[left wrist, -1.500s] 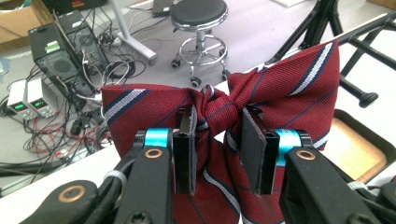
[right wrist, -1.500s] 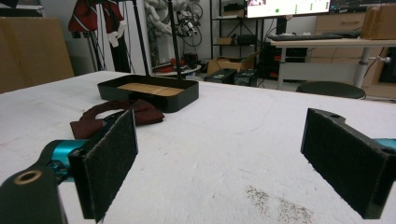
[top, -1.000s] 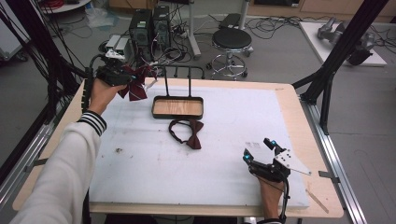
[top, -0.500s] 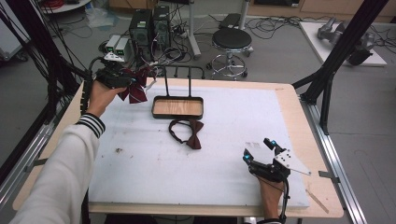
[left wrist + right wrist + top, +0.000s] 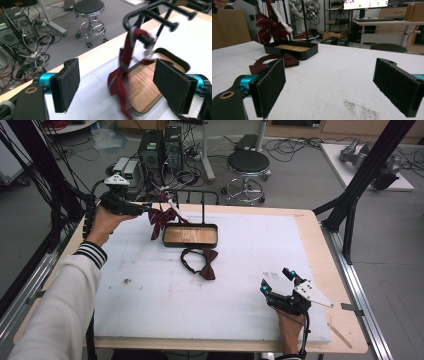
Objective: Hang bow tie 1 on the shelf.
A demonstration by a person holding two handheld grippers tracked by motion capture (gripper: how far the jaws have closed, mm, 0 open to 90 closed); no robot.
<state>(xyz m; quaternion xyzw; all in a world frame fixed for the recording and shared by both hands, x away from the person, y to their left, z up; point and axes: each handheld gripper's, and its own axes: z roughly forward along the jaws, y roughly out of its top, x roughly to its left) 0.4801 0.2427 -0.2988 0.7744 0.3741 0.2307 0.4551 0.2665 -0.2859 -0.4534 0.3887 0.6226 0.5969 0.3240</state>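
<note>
A striped dark-red bow tie [image 5: 162,217] hangs by its white-edged strap from a peg [image 5: 146,42] of the black stand [image 5: 202,212], beside the stand's wood-lined tray base [image 5: 190,236]. My left gripper [image 5: 145,209] is held up just left of it, open. In the left gripper view the tie [image 5: 122,82] dangles ahead between the wide jaws, apart from both pads [image 5: 66,87]. A second, plain maroon bow tie [image 5: 200,262] lies flat on the white mat in front of the tray. My right gripper [image 5: 276,281] rests open near the front right, nothing between its fingers [image 5: 270,87].
The white mat [image 5: 150,305] covers most of the wooden table [image 5: 320,235]. Past the far edge stand a black stool [image 5: 251,162] and computer cases [image 5: 160,145] with cables. Black frame struts [image 5: 350,205] rise at the table's right.
The left gripper carried the striped tie rightward to the stand. The tie now hangs from the peg and the jaws have opened off it. The right gripper has stayed still.
</note>
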